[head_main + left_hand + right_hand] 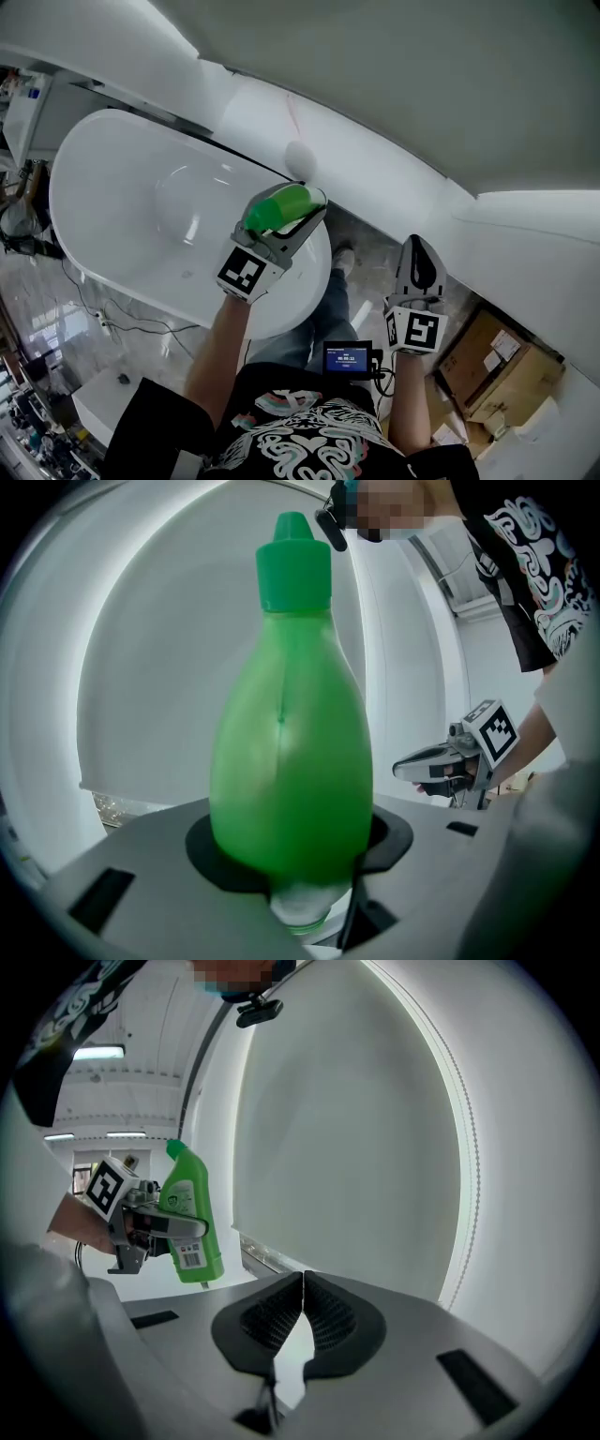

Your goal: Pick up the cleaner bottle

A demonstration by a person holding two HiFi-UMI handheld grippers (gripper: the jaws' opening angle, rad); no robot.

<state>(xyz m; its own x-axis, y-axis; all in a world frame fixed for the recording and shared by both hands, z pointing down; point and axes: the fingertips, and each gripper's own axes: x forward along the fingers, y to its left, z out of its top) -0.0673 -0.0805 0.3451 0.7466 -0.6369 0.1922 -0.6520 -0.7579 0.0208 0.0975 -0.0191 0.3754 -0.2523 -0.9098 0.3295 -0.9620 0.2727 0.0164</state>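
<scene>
A green cleaner bottle (281,206) with a green cap is held in the air over the rim of a white bathtub (122,197). My left gripper (291,223) is shut on it; in the left gripper view the bottle (291,752) stands upright between the jaws, cap up. The right gripper view shows the same bottle (190,1218) from the side, label visible, with the left gripper (173,1227) clamped round its middle. My right gripper (419,255) hangs to the right, apart from the bottle, its pads (323,1312) pressed together with nothing between them.
The tub sits against a white wall (394,178). A cardboard box (492,361) lies on the marble floor at the lower right. Cables (112,319) trail on the floor left of the tub. My own legs and shoe (339,258) show below the grippers.
</scene>
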